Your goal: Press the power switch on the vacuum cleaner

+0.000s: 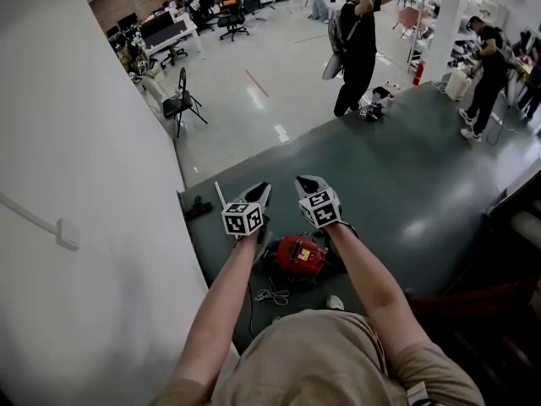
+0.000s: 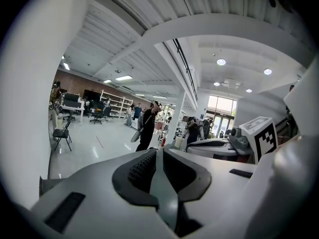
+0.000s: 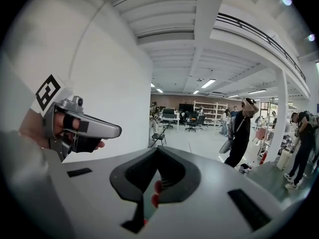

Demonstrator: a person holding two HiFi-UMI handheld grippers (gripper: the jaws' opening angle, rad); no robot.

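Red round plastic vacuum cleaner [image 1: 300, 256] on dark floor [image 1: 406, 193], below and between both hands, seemingly nearer right hand-held gripper [image 1: 306, 183]. It and left hand-held gripper [image 1: 260, 191] both closed, empty, pointing outward past vacuum. Switch indiscernible.

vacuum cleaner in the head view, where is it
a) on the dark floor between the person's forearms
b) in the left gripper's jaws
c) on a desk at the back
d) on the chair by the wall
A: the red vacuum cleaner sits on the dark floor between the forearms, below the left gripper and right gripper, whose jaws are shut with nothing in them.
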